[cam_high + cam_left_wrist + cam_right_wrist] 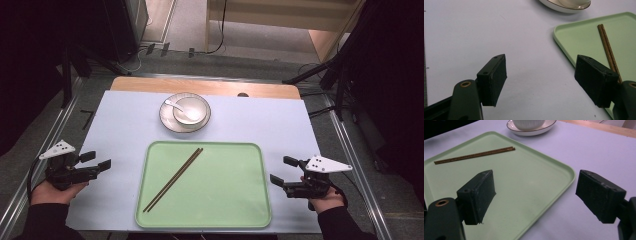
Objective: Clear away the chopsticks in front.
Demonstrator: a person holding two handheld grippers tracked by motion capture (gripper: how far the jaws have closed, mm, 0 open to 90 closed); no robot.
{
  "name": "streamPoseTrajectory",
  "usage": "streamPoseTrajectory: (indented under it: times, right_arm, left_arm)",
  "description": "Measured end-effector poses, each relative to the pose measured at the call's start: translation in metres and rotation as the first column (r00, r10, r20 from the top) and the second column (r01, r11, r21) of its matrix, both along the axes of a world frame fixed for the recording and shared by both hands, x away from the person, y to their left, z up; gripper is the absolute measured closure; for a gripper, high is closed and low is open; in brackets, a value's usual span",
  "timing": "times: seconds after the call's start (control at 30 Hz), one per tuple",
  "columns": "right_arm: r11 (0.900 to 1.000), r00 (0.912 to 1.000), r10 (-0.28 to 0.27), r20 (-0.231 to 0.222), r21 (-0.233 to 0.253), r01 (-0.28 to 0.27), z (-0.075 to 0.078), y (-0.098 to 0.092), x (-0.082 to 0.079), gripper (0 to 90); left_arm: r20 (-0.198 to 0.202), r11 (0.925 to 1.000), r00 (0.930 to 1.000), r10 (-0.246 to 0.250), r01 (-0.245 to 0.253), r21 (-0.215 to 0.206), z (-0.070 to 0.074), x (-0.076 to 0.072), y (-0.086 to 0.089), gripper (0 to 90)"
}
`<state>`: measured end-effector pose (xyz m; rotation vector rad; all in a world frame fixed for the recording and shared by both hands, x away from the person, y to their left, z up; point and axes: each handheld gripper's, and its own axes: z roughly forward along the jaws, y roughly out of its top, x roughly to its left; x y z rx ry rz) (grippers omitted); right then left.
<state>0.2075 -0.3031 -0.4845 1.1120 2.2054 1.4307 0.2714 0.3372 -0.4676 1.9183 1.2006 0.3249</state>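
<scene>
My work surface is a wooden table [210,86] covered almost wholly by a smooth pale lavender mat [120,130], standing on grey floor between dark stands and cables, with a light wood cabinet [280,20] at the back. I hold the left gripper [97,161] near the mat's left edge and the right gripper [284,170] near its right edge, both low over the mat, jaws spread wide with nothing between them. Between them lies a matte green tray [240,200], rectangular with rounded corners and a raised rim. On it rest the brown chopsticks [173,179], thin and straight, side by side and touching, running diagonally from near-left to far-right. Just beyond the tray sits a glossy white saucer [168,122] with a dark rim line, carrying a ribbed white bowl [192,111] and a white spoon [172,104].
</scene>
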Motion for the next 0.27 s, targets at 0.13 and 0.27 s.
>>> streamPoseTrajectory:
  times: [0.13,0.27]
  right_arm:
    - [1.000,1.0000,0.005,-0.008,-0.006,-0.005,-0.0010,0.0014,0.0008,16.4]
    - [1.000,0.9999,0.006,-0.012,-0.005,-0.006,-0.0014,0.0015,0.0016,16.4]
  left_arm:
    - [-0.006,1.0000,1.0000,-0.006,0.006,-0.002,-0.0010,0.0002,-0.0003,26.9]
    - [-0.017,1.0000,0.9999,0.004,-0.004,0.004,-0.0035,0.0016,-0.0012,26.5]
